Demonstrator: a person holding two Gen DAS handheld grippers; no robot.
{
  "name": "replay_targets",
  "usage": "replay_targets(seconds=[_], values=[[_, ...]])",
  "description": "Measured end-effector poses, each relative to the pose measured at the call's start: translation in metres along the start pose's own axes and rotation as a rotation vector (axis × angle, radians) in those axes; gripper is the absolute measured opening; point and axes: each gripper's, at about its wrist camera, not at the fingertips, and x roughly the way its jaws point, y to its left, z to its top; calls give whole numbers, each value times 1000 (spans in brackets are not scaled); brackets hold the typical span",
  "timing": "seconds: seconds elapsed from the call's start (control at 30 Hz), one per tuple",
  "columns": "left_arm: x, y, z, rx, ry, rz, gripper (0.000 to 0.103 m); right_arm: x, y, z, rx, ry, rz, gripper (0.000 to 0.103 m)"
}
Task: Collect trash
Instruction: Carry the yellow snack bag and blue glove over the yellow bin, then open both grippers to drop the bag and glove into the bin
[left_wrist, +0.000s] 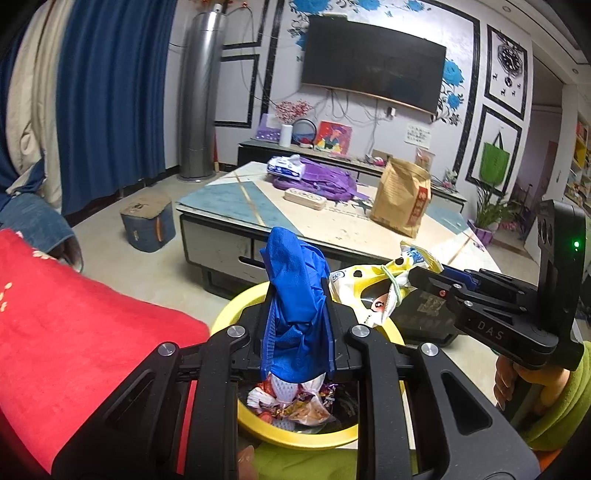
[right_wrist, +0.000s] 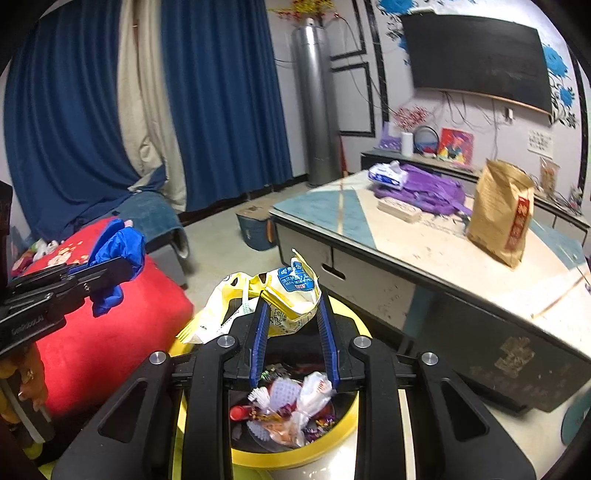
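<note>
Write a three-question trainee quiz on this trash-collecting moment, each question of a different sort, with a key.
1. True or false: the left gripper is shut on a crumpled blue glove.
2. Multiple choice: what does the right gripper hold? A) a brown paper bag B) a yellow wet-wipes packet C) a purple cloth
3. Fill in: both grippers are held above the yellow ____, which already contains wrappers.

Key
1. True; the glove is pinched between the left fingers.
2. B; the yellow wet-wipes packet sits between the right fingers, while the brown paper bag and purple cloth lie on the coffee table.
3. trash bin.
</note>
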Motion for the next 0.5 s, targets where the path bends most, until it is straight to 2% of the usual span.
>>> replay_targets(seconds=[0.23, 0.5], values=[[19, -6, -6, 24, 39, -20, 15, 14, -7, -8, 15, 51, -33, 25], [32, -6, -12, 19, 78, -32, 15, 21, -9, -10, 17, 70, -41, 26]])
